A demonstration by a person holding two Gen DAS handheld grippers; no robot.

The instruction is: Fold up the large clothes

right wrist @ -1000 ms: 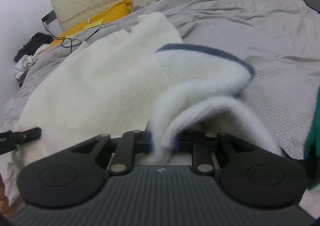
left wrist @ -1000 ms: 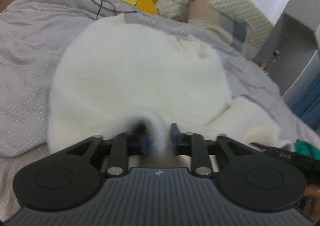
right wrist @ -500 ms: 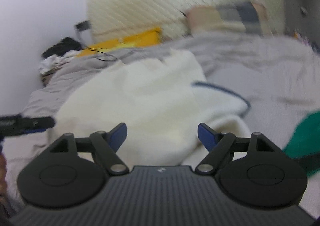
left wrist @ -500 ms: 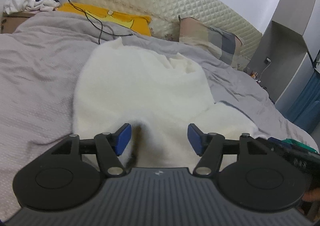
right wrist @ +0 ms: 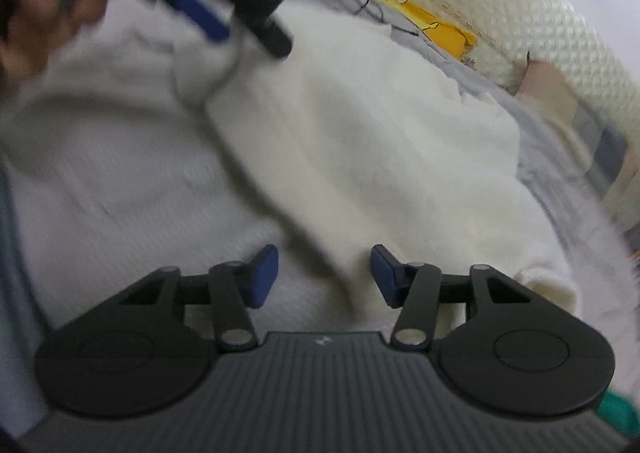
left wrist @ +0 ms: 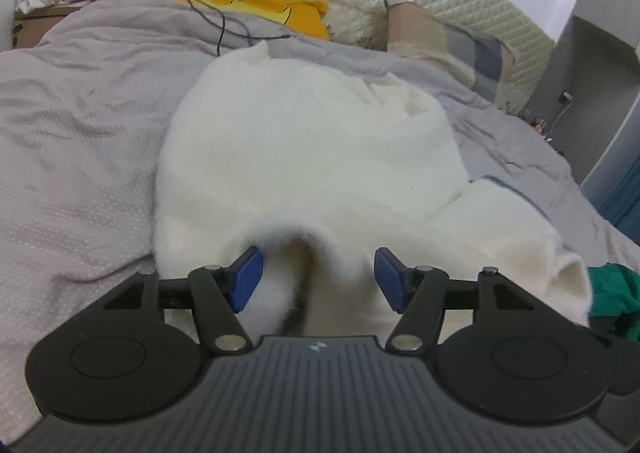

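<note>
White fleece garment point(left wrist: 308, 157) lying on the grey bed point(left wrist: 80, 157), partly folded: one side appears doubled over the body, with a sleeve cuff point(left wrist: 570, 285) trailing at the near right. Left gripper point(left wrist: 316, 279) has its fingers spread, a fleece ridge between them but unpinched. Right gripper point(right wrist: 324, 275) fingers are closing on nothing, fleece edge beneath. Further folds probably remain.

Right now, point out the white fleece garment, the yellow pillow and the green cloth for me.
white fleece garment point(left wrist: 304, 157): left wrist view, middle of its folded body.
yellow pillow point(left wrist: 304, 15): left wrist view, its right end by the headboard.
green cloth point(left wrist: 614, 295): left wrist view, bunched part at the right edge.
</note>
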